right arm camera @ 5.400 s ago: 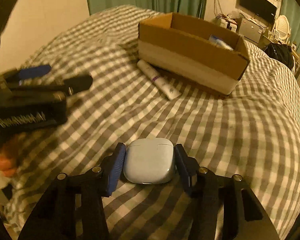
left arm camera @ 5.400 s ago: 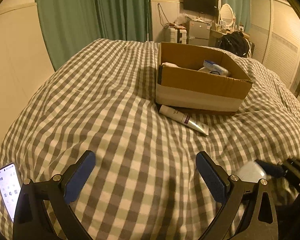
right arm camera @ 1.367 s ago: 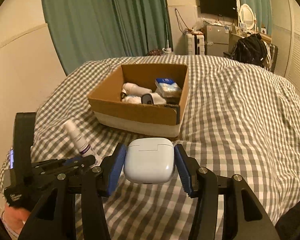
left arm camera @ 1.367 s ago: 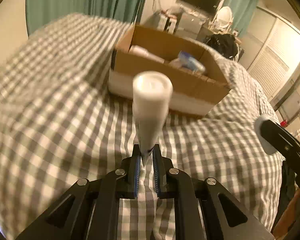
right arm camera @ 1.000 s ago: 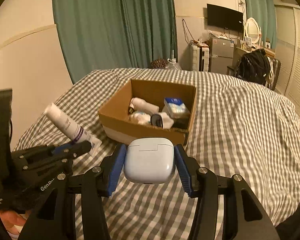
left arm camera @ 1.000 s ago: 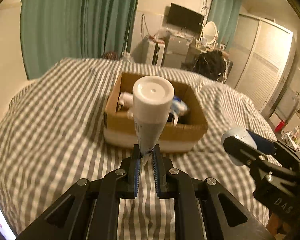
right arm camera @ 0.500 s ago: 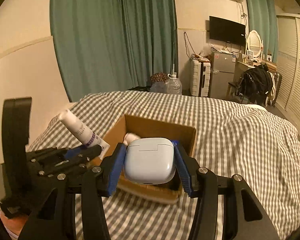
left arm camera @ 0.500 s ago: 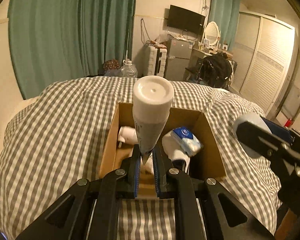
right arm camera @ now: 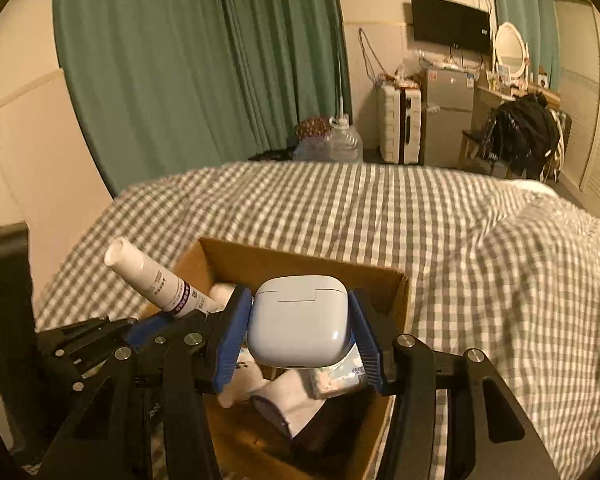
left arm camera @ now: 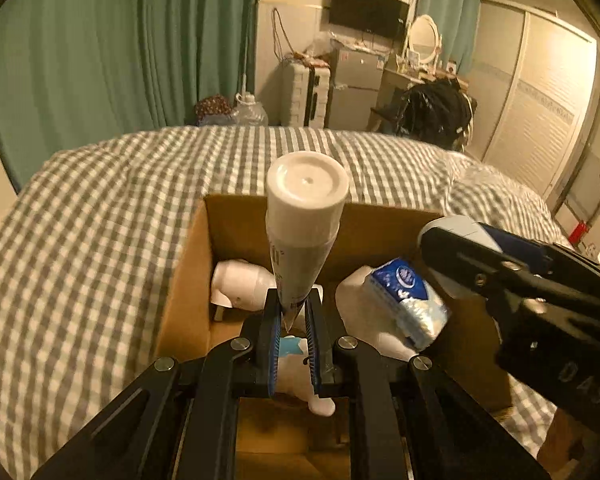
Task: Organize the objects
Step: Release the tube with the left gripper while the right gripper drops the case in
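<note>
My left gripper (left arm camera: pixel 293 326) is shut on the crimped end of a white tube (left arm camera: pixel 302 224) with its cap pointing forward, held over the open cardboard box (left arm camera: pixel 188 280). The tube also shows in the right wrist view (right arm camera: pixel 156 278). My right gripper (right arm camera: pixel 298 334) is shut on a white earbud case (right arm camera: pixel 298 326) and holds it above the same box (right arm camera: pixel 396 292). It shows at the right of the left wrist view (left arm camera: pixel 500 268). Inside the box lie a blue tissue pack (left arm camera: pixel 408 296) and white items (left arm camera: pixel 240 284).
The box stands on a bed with a grey checked cover (left arm camera: pixel 92 216). Green curtains (right arm camera: pixel 204 64), a suitcase (right arm camera: pixel 398 124), a small fridge (right arm camera: pixel 448 116) and a chair with dark clothes (right arm camera: pixel 524 132) stand beyond the bed. Wardrobe doors (left arm camera: pixel 540 112) are at the right.
Both grippers have moved forward over the box, each still holding its object. The box interior now lies directly beneath them and the two grippers sit close together.
</note>
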Action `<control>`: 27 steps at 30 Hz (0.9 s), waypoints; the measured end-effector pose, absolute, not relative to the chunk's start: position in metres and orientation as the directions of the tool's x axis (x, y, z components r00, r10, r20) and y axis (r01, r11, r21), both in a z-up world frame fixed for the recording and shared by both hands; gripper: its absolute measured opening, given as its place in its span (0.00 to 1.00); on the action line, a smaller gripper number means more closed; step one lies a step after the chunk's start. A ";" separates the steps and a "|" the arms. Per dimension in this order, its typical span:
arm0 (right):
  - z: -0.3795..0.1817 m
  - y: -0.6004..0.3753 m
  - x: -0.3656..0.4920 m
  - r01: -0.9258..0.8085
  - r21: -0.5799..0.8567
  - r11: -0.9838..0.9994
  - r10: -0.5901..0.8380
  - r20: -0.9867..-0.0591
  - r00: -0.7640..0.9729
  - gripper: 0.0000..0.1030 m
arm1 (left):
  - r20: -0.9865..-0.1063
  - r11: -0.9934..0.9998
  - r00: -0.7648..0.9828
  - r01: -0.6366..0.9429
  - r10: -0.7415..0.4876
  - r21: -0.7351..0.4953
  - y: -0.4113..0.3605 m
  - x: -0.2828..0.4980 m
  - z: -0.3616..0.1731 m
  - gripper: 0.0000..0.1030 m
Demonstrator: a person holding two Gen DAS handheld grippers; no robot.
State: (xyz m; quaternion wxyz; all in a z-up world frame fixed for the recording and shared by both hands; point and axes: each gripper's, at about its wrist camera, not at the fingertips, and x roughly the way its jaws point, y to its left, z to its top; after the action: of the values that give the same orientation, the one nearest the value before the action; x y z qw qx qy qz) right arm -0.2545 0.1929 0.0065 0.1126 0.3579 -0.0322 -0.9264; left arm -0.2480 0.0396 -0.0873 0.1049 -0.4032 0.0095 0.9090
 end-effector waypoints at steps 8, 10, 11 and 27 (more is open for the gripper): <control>-0.019 0.198 -0.270 0.167 0.175 -0.970 -0.242 -0.692 -0.680 0.50 | -0.771 -0.971 -0.608 -0.235 0.187 -0.050 0.050 -0.256 -0.104 0.13; -0.015 0.199 -0.267 0.164 0.187 -0.969 -0.248 -0.678 -0.692 0.61 | -0.779 -0.971 -0.600 -0.235 0.183 -0.047 0.051 -0.255 -0.106 0.14; -0.013 0.200 -0.266 0.160 0.191 -0.968 -0.248 -0.672 -0.697 0.63 | -0.785 -0.969 -0.591 -0.243 0.186 -0.047 0.052 -0.254 -0.107 0.17; 0.032 0.221 -0.233 0.064 0.179 -0.982 -0.165 -0.628 -0.760 0.68 | -0.759 -0.969 -0.620 -0.242 0.199 -0.056 0.052 -0.206 -0.064 0.80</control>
State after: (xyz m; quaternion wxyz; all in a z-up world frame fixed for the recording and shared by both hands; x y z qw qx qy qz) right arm -0.2332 0.2207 0.0322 0.0612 0.3406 -0.0736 -0.9353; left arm -0.2061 0.0517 -0.0636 0.1225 -0.4185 0.0260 0.8995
